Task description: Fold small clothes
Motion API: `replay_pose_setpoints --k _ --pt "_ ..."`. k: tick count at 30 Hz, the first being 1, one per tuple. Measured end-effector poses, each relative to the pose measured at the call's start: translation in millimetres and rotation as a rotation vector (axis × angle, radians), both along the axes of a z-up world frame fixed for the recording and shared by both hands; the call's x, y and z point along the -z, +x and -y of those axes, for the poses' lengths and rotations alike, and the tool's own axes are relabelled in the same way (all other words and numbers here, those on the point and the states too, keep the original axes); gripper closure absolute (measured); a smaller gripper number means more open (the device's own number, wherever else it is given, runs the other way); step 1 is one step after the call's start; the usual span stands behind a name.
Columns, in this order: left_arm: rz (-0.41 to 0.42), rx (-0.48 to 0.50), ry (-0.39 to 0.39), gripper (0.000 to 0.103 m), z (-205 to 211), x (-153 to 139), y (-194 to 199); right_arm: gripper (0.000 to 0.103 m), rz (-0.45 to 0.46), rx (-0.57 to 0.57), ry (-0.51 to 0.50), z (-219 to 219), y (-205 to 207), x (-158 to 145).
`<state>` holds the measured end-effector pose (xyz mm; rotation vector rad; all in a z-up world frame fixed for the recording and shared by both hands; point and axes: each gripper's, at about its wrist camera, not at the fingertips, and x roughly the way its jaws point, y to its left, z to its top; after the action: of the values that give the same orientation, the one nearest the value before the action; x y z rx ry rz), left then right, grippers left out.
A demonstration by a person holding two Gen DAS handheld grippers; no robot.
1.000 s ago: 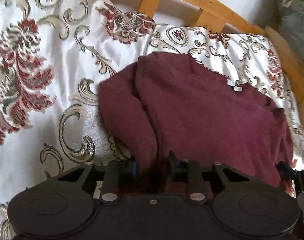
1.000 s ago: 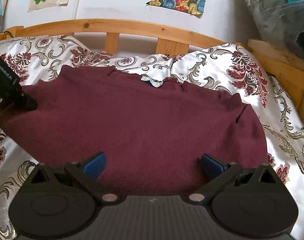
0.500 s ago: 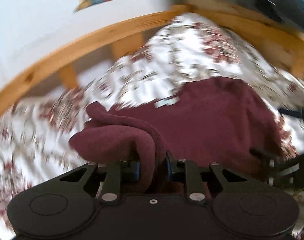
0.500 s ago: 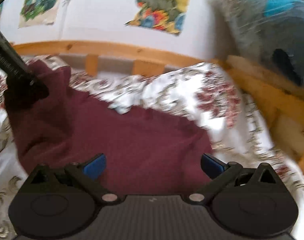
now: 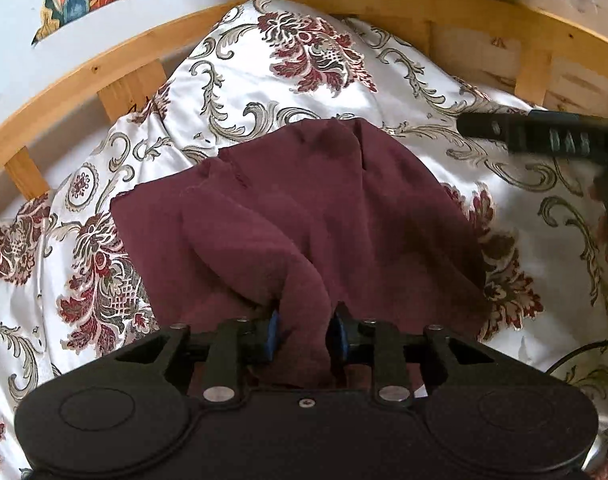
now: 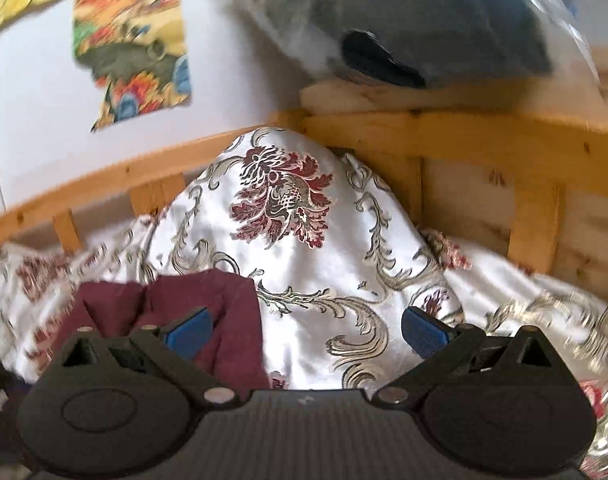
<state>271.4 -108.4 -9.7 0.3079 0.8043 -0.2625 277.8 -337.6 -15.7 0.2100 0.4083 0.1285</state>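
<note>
A maroon knit garment [image 5: 304,208] lies on the floral white bedspread [image 5: 288,72]. My left gripper [image 5: 304,334] is shut on a bunched fold of it, which runs up between the blue pads, with the garment doubled over itself. In the right wrist view the garment [image 6: 192,300] shows only at lower left. My right gripper [image 6: 305,330] is open and empty above the bedspread, its left pad [image 6: 188,332] over the garment's edge. The right gripper's black body [image 5: 543,138] shows at the left wrist view's right edge.
A wooden slatted bed frame [image 6: 463,152] curves round the back and right. A plastic-wrapped dark bundle [image 6: 403,28] rests on its ledge. Colourful posters [image 6: 132,64] hang on the white wall. A black cable [image 5: 583,350] lies at the right.
My left gripper has carried the pinched fold across, doubling the garment over itself. My right gripper has swung right, off the garment's middle and over bare bedspread, staying open.
</note>
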Motion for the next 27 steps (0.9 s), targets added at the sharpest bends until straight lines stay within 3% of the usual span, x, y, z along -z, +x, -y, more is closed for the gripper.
replay_pose_setpoints --k 3,6,13,16,19,23,27 --pt "0.01 0.03 -0.048 0.055 -0.6 -3.0 -9.7 0.0 -0.003 -0.03 0.076 4.5 4.9 2.7" --pt "0.023 0.069 -0.108 0.03 0.6 -9.9 -23.4 0.0 0.003 -0.074 0.127 2.3 7.5 3.4" --pt "0.148 0.025 -0.167 0.005 -9.0 -24.7 -70.4 0.0 0.021 -0.257 0.266 -10.6 6.5 4.3" --pt "0.186 -0.035 -0.136 0.004 -17.9 -24.1 -83.1 0.0 0.008 -0.376 0.346 -22.3 10.7 7.6" --pt "0.176 -0.068 -0.121 0.004 -27.4 -16.3 -86.8 0.0 -0.011 -0.458 0.328 -42.5 14.7 11.3" --pt "0.144 -0.101 -0.081 0.005 -36.9 -1.9 -84.4 0.0 -0.04 -0.531 0.268 -71.6 20.0 20.8" --pt "0.147 -0.117 -0.015 0.01 -44.4 13.7 -78.8 0.007 -0.113 -0.535 0.366 -86.3 37.3 38.3"
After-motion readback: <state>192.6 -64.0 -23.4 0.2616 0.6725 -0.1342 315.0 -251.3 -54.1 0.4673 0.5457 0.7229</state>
